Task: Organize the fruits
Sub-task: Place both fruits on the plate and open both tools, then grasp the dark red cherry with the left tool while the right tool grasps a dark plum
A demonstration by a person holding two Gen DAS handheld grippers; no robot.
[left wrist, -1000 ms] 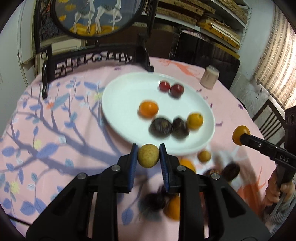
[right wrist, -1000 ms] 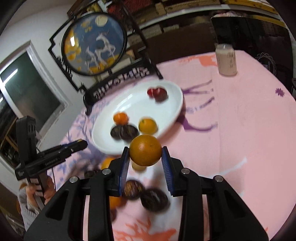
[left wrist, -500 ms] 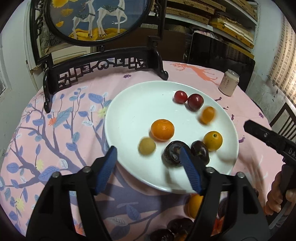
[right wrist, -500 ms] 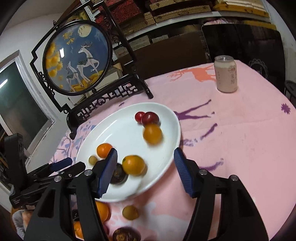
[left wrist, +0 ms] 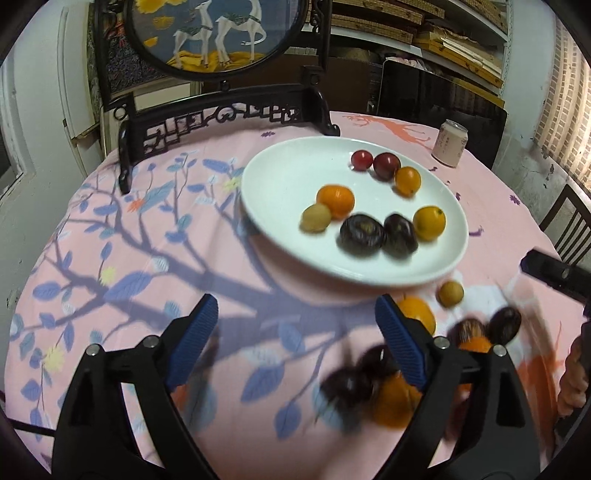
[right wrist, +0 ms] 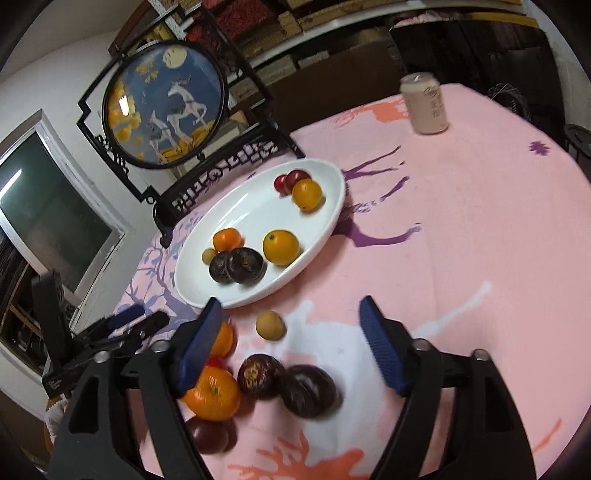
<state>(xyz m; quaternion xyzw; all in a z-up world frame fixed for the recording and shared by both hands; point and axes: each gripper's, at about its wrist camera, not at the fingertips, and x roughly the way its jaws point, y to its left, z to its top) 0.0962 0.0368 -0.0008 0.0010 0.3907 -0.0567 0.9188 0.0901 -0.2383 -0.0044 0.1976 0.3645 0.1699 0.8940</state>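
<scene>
A white plate holds several fruits: two red ones, oranges, two dark purple ones and a small tan fruit. More fruits lie loose on the pink cloth near the plate's front edge: an orange, dark purple fruits and a small tan one. My left gripper hangs over the cloth in front of the plate, jaws opening, nothing between them. My right gripper hovers above the loose fruits, jaws opening, empty.
A carved black stand with a round deer picture rises behind the plate. A pale drink can stands at the far right of the table. Dark chairs edge the table on the right.
Both grippers let go: the tan fruit from the left and the orange from the right now lie on the plate. Both jaws spread wide and drew back toward the loose fruits.
</scene>
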